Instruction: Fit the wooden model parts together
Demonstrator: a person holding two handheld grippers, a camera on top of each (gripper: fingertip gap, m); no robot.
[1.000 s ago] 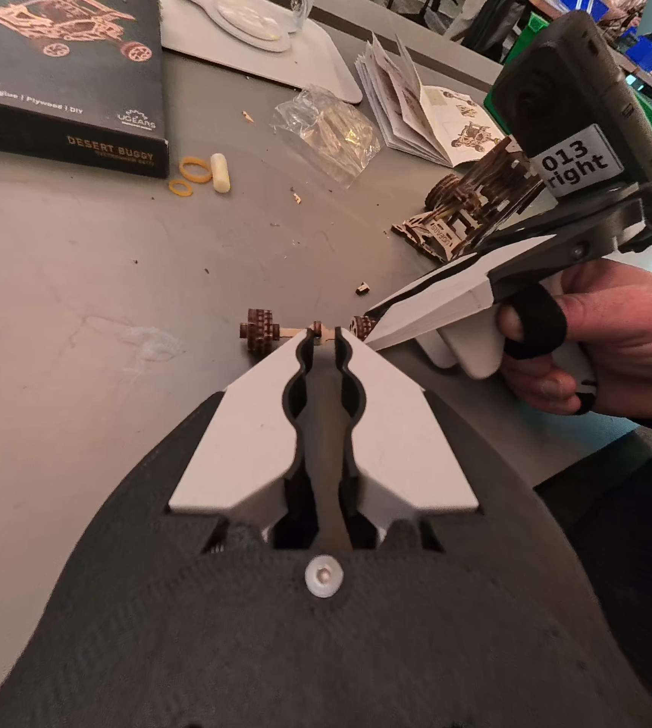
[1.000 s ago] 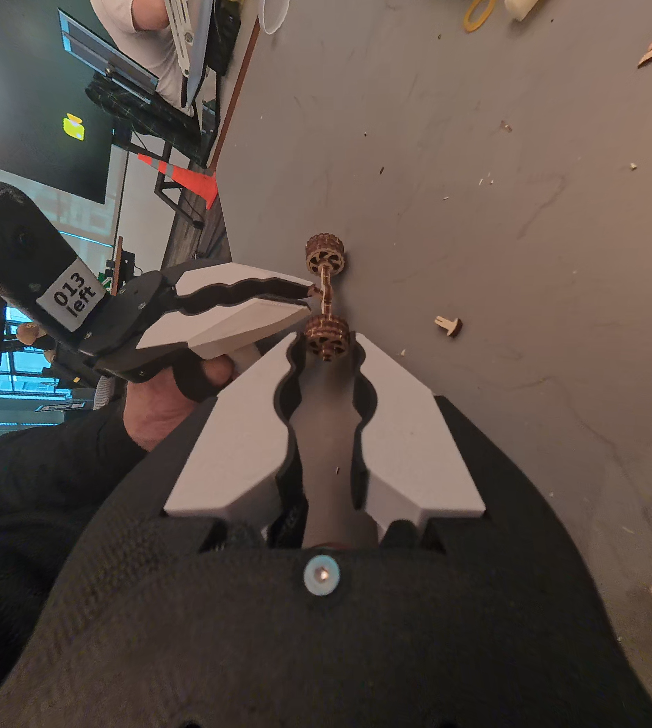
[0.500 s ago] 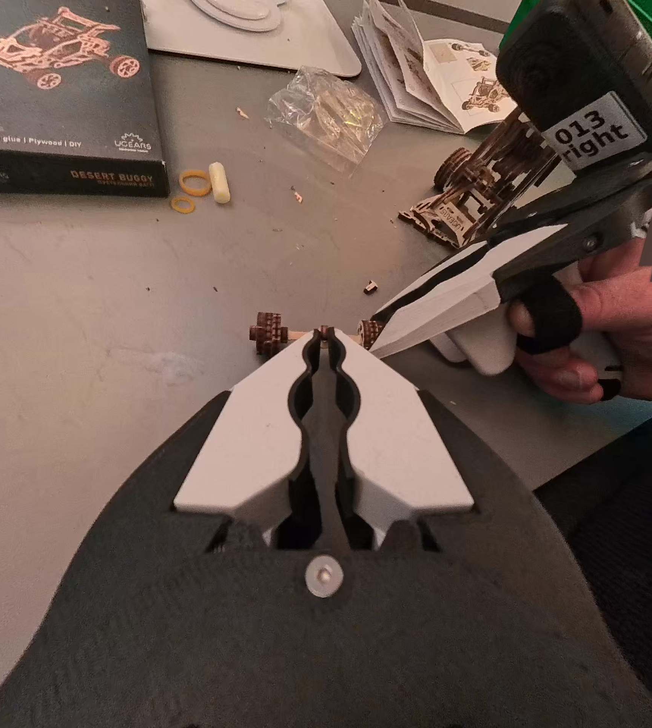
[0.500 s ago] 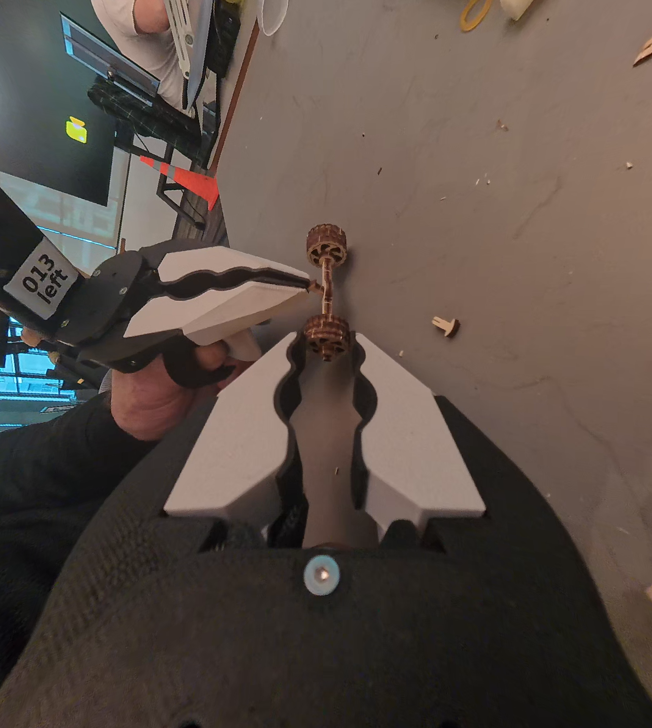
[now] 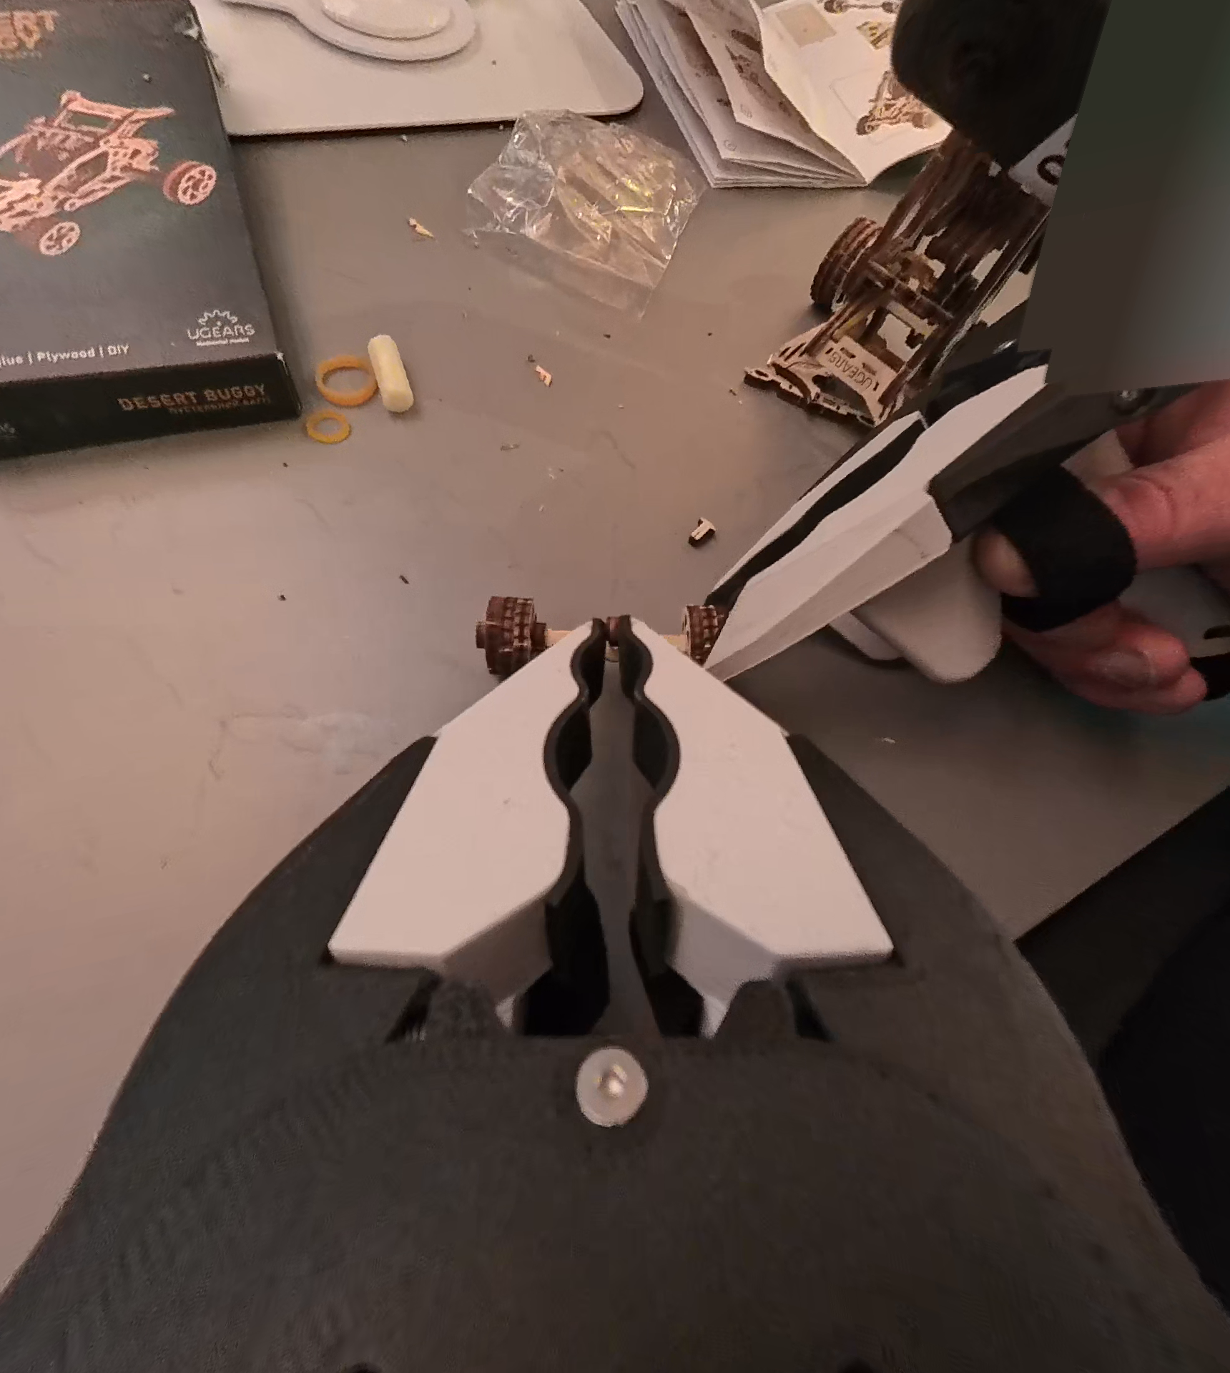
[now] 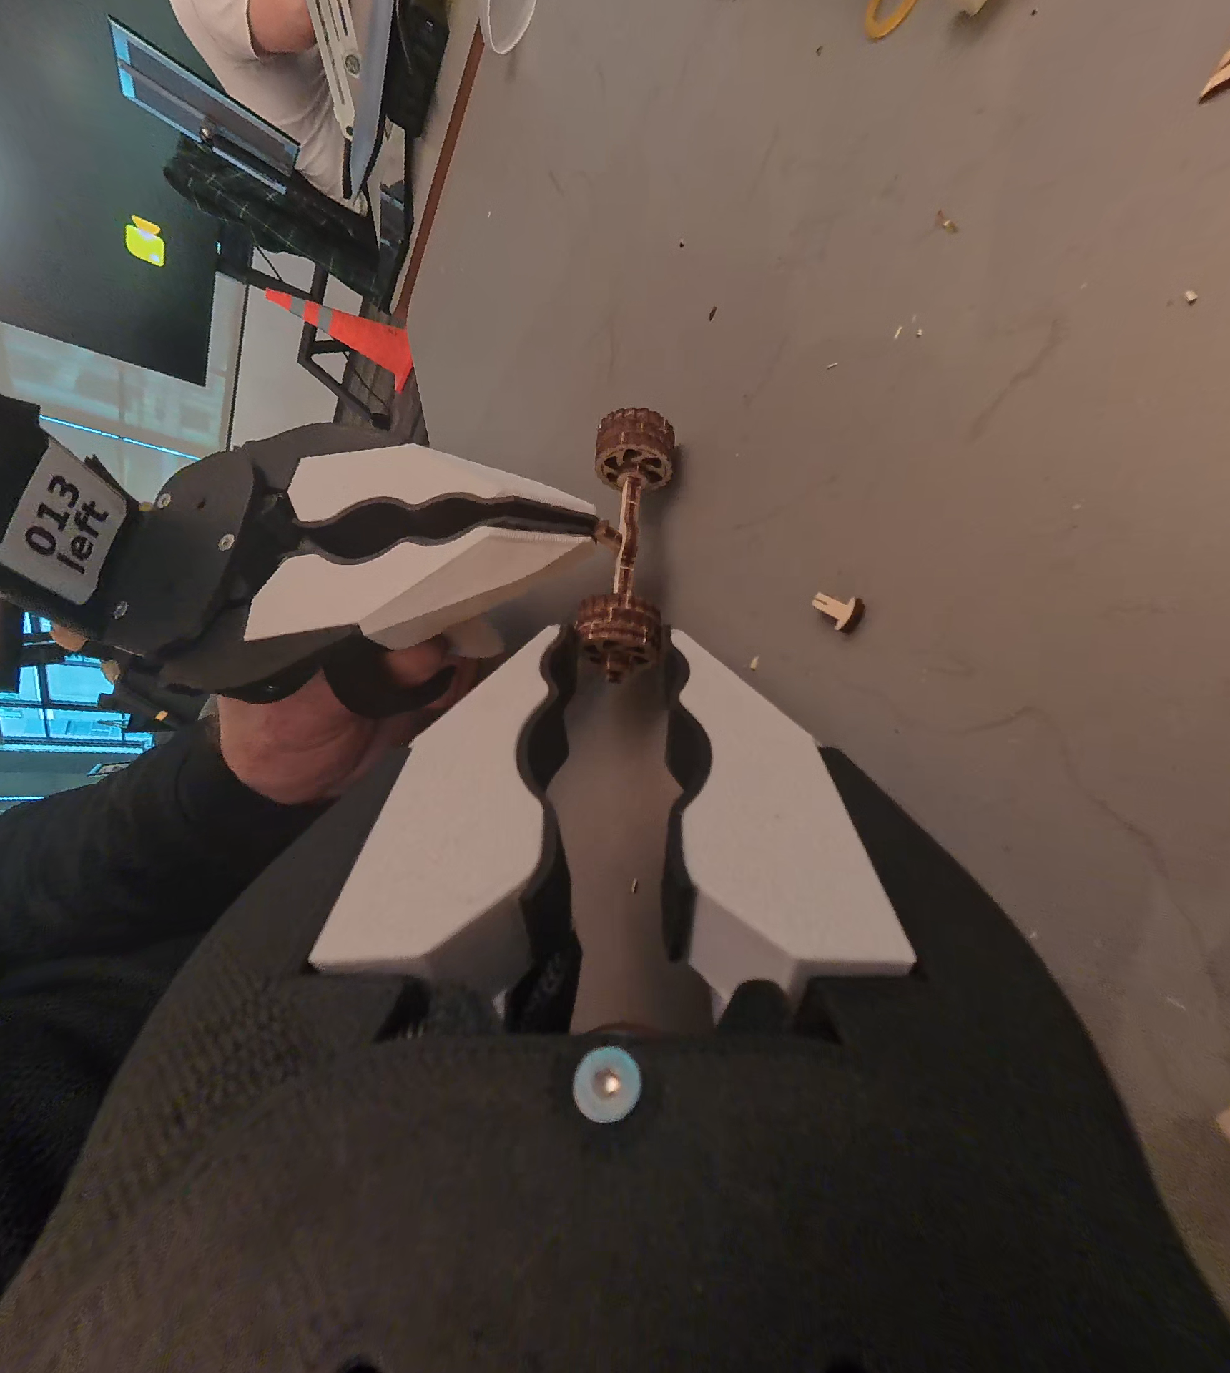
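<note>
Between the tips of my left gripper (image 5: 612, 631) sits a small tab at the middle of the wheel axle (image 6: 625, 535), and the fingers are pressed nearly together on it, pinching that tab. My right gripper (image 6: 616, 654) comes in from the side with its fingers spread about the near wheel (image 6: 618, 637); whether they actually bear on it I cannot tell. The axle lies low on the grey table (image 5: 151, 669), the far wheel (image 5: 509, 645) free beyond my left tips. I judge this the step of steadying the axle set before it goes to the half-built buggy (image 5: 894, 297), which stands ahead and to the right of my left gripper. Next I need a firm hold, then a lift. Room is open ahead-left; the table edge runs close behind my right gripper.
</note>
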